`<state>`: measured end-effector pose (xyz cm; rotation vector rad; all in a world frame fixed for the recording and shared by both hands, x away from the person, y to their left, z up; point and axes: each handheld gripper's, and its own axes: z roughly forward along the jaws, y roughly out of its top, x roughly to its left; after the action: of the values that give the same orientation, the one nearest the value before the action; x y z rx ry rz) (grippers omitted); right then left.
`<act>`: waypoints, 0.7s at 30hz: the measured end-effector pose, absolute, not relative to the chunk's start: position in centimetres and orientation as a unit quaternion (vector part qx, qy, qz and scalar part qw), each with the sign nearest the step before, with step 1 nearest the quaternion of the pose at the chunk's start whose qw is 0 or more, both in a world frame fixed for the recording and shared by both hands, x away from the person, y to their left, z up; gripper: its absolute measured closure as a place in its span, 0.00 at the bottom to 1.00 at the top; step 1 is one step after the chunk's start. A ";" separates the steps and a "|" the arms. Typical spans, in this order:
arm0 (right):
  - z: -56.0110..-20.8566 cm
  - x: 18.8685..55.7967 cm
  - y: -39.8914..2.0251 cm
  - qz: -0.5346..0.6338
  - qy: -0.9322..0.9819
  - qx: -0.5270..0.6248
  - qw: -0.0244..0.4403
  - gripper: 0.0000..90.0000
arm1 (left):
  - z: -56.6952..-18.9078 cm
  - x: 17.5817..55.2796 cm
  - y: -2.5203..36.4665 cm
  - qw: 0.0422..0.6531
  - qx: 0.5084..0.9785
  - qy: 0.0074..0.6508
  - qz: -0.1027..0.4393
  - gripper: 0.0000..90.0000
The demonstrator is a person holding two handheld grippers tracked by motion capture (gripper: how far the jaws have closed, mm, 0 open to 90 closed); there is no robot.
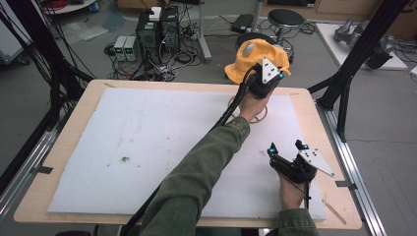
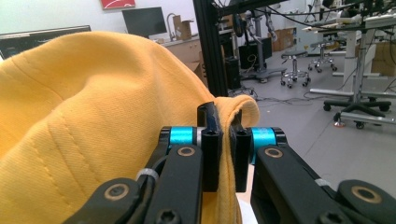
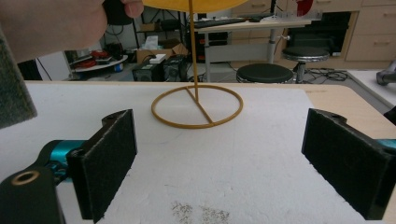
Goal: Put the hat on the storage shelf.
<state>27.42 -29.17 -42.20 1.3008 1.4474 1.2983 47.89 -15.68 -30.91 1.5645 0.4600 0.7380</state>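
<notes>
Left tongs (image 2: pixel 223 140) are pinched tight on the edge of a yellow cap (image 2: pixel 93 121), a fold of its cloth caught between the two black jaws, as the left gripper view shows close up. From the high view the same left tongs (image 1: pixel 265 78) hold the cap (image 1: pixel 253 56) at the far edge of the table (image 1: pixel 29 206), above a thin wooden stand (image 1: pixel 263 115) whose ring base lies on the white mat (image 1: pixel 147 142). Right tongs (image 1: pixel 287 147) rest low on the mat near the table's right edge, jaws spread wide with nothing between them; in the right gripper view the two pads frame the stand (image 3: pixel 196 105), its ring flat on the mat and its rod rising to the cap's underside (image 3: pixel 196 4) at the top of the picture. The step in hand looks to be the setting of the cap onto the rod: the crown hangs at or just over the rod's top, though I cannot tell whether it already bears on it. Next, I judge, the left hand must lower and centre the crown on the rod so that it sits level, then ease the jaws off the cloth without dragging it sideways. The light stand could tip, so the right tongs may need to steady the ring.
</notes>
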 end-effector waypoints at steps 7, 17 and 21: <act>-42.2 27.4 -29.2 0.512 0.569 0.513 0.390 0.10 | -32.7 47.0 -15.5 0.631 0.685 0.199 0.306 0.96; -42.2 27.4 -29.2 0.510 0.570 0.515 0.386 0.10 | -33.0 46.9 -15.2 0.633 0.695 0.199 0.277 0.88; -42.2 27.4 -29.2 0.510 0.571 0.514 0.387 0.10 | -32.7 46.7 -15.0 0.640 0.694 0.202 0.260 0.78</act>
<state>27.42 -29.21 -42.21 1.3084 1.4521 1.2981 46.68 -14.98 -32.69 1.5838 0.4608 0.5935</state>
